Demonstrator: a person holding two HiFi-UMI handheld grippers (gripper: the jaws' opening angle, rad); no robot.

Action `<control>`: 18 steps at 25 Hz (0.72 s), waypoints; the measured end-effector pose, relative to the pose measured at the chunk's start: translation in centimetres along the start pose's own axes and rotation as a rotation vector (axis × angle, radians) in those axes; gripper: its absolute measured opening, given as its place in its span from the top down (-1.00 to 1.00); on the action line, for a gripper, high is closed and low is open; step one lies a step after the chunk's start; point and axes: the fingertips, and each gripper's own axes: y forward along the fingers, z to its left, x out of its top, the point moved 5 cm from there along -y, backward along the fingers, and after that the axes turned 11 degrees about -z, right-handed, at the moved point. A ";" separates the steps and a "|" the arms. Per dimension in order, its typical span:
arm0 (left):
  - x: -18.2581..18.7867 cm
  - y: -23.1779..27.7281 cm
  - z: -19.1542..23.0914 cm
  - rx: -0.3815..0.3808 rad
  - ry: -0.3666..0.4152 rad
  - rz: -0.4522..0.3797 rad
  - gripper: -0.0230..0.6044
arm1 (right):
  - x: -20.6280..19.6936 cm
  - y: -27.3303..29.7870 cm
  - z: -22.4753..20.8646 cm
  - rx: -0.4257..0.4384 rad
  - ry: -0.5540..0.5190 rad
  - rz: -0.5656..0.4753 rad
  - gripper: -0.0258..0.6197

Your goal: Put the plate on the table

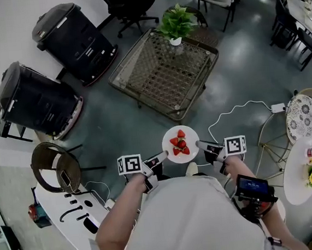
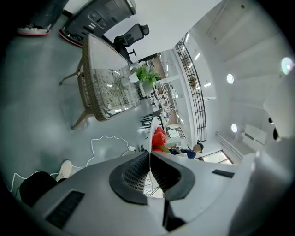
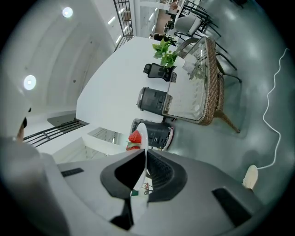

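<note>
A small white plate with several strawberries hangs in the air above the grey floor, in front of the person. My left gripper is shut on the plate's left rim, and my right gripper is shut on its right rim. In the left gripper view the plate shows edge-on between the pads, with a strawberry beyond. In the right gripper view the plate's rim runs between the pads, a strawberry beside it. A glass-topped wicker table stands ahead, apart from the plate.
A potted plant stands on the table's far corner. Two black bins stand at the left. A white cable lies on the floor at the right, by a round white table with flowers. Chairs stand beyond.
</note>
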 end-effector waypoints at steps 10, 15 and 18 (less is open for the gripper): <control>3.0 2.9 1.2 0.022 -0.016 0.001 0.89 | 3.4 1.2 -2.7 -0.058 -0.016 -0.004 0.87; 6.8 5.5 2.5 0.004 -0.043 0.029 0.89 | 6.8 4.1 -3.0 -0.035 -0.007 -0.013 0.87; 8.8 6.6 3.0 -0.015 -0.045 0.051 0.89 | 8.5 4.4 -4.0 -0.149 -0.061 -0.006 0.87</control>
